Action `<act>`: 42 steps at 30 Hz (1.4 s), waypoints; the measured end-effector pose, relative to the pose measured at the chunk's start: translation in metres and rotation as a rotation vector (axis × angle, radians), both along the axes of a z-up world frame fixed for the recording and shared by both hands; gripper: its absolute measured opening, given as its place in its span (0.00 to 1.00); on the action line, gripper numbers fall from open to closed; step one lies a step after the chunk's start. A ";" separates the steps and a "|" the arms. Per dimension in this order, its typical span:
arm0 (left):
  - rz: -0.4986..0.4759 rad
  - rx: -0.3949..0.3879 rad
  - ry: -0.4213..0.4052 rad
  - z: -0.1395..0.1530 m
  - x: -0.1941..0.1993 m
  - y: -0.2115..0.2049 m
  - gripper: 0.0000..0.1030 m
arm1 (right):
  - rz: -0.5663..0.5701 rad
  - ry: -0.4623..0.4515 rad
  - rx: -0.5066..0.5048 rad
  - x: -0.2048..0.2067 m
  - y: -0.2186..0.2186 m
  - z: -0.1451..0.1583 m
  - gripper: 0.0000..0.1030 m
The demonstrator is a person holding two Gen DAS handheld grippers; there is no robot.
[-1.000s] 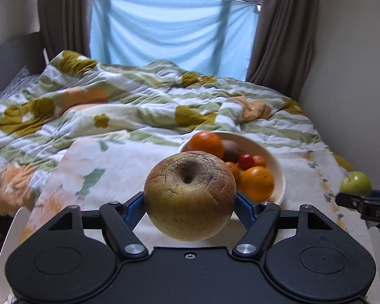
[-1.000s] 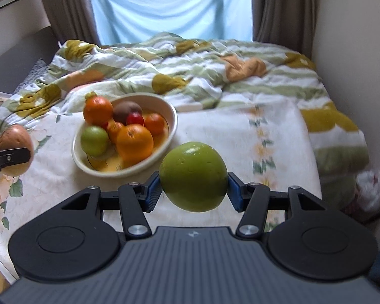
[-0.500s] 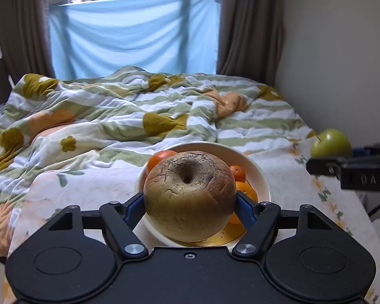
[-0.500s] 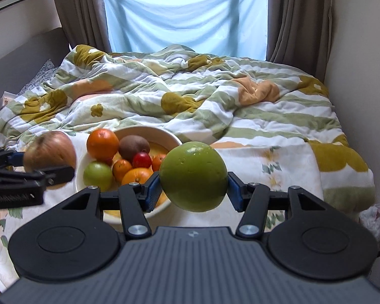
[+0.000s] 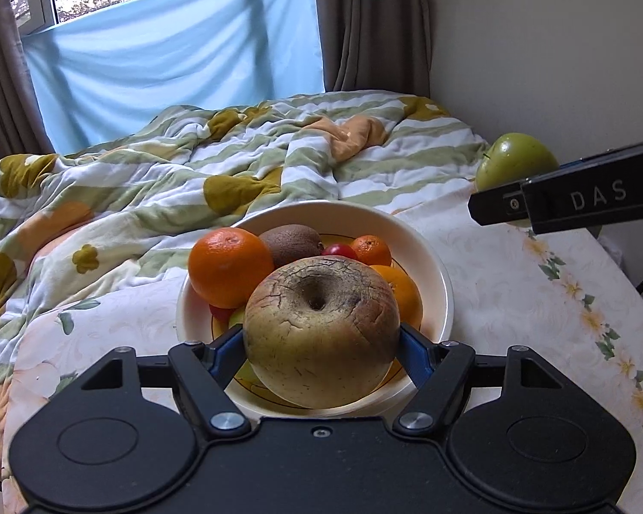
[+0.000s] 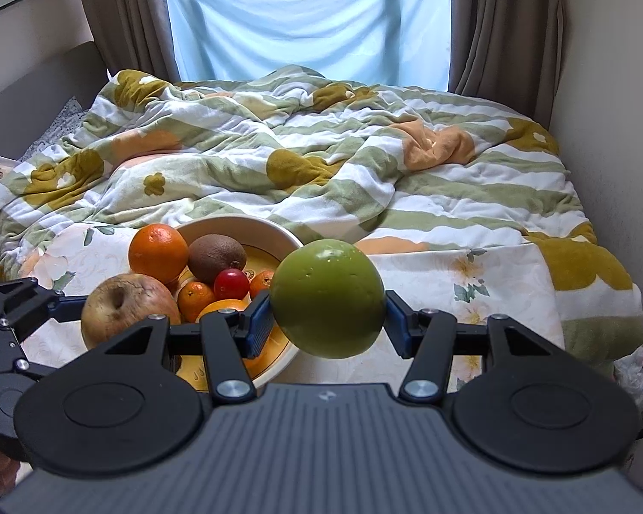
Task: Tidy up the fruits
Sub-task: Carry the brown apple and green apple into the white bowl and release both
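My left gripper (image 5: 321,351) is shut on a brown cracked apple (image 5: 321,334) and holds it over the near part of the cream bowl (image 5: 433,274). The bowl holds a large orange (image 5: 229,265), a kiwi (image 5: 291,244), small oranges and red fruits. My right gripper (image 6: 328,317) is shut on a green apple (image 6: 328,295), held just right of the bowl (image 6: 253,227). The brown apple (image 6: 124,304) and the left gripper also show in the right wrist view. The green apple (image 5: 514,158) shows at the right of the left wrist view.
The bowl stands on a floral cloth (image 5: 514,291) over a table. Behind it lies a bed with a rumpled striped blanket (image 6: 321,162). A wall (image 5: 557,43) runs along the right. Curtains and a blue sheet (image 6: 304,17) cover the window.
My left gripper has moved right and forward with the brown apple, and is now over the bowl. My right gripper has come in closer to the bowl with the green apple.
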State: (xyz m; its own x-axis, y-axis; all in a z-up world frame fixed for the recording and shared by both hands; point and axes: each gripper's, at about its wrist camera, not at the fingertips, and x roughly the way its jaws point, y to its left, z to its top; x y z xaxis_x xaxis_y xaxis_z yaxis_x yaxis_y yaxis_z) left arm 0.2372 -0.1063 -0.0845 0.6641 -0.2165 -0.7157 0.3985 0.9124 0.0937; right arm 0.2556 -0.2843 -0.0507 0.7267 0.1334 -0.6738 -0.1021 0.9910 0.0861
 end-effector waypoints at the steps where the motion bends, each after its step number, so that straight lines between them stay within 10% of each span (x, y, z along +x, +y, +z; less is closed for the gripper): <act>1: -0.005 0.003 -0.010 0.000 -0.001 -0.001 0.75 | -0.001 0.002 0.001 0.001 0.000 -0.001 0.67; 28: -0.025 0.031 -0.063 0.003 -0.013 -0.007 0.90 | 0.028 0.015 0.003 0.009 0.015 -0.006 0.67; 42: 0.142 -0.068 -0.013 0.029 -0.014 0.057 0.99 | 0.189 0.020 0.039 0.046 0.067 -0.001 0.67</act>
